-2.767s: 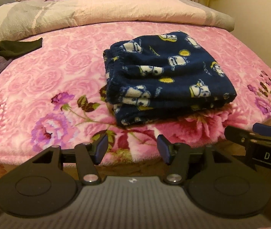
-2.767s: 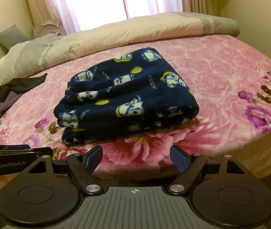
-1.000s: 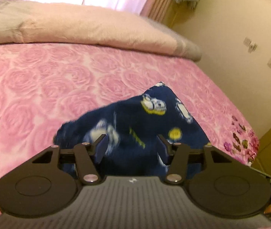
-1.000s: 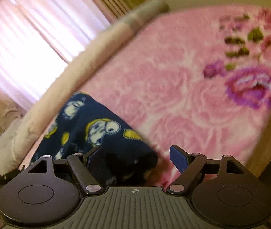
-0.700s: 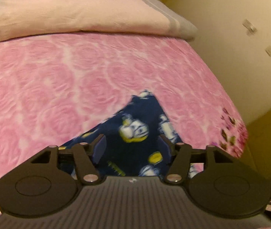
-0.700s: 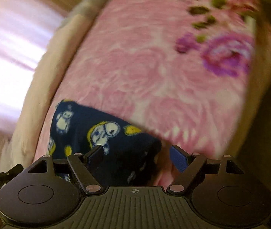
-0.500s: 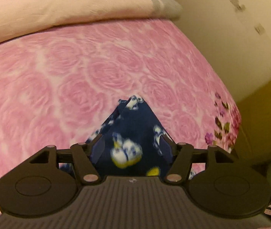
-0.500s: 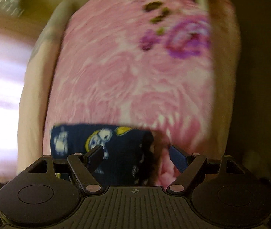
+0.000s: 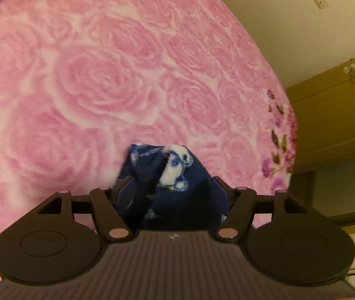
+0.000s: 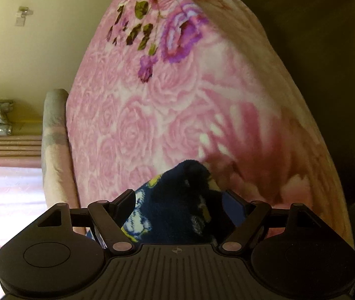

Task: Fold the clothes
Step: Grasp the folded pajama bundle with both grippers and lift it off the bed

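In the left wrist view, the left gripper (image 9: 172, 187) points down at a bed covered by a pink rose-patterned blanket (image 9: 97, 82). A bunched corner of the folded navy fleece garment (image 9: 170, 175), printed with white cartoon figures, rises between its two fingers (image 9: 123, 192). The fabric fills the gap from one pad to the other, and the jaws look closed on it, though the picture is slightly blurred. To the right, past the blanket's flowered edge, stand a pale wall and a yellow-brown cabinet (image 9: 334, 115)

In the right wrist view, which is rolled sideways, a rolled quilt (image 10: 55, 150) lies along the bed's left edge. The right gripper (image 10: 179, 200) has its jaws spread wide. Another thick corner of the navy garment (image 10: 177, 200) sits between them, against the left finger, while the blue pad (image 10: 234, 207) of the right finger stands beside the fabric; whether it presses cannot be told. The garment rests on the pink blanket (image 10: 152, 115) near the bed's edge
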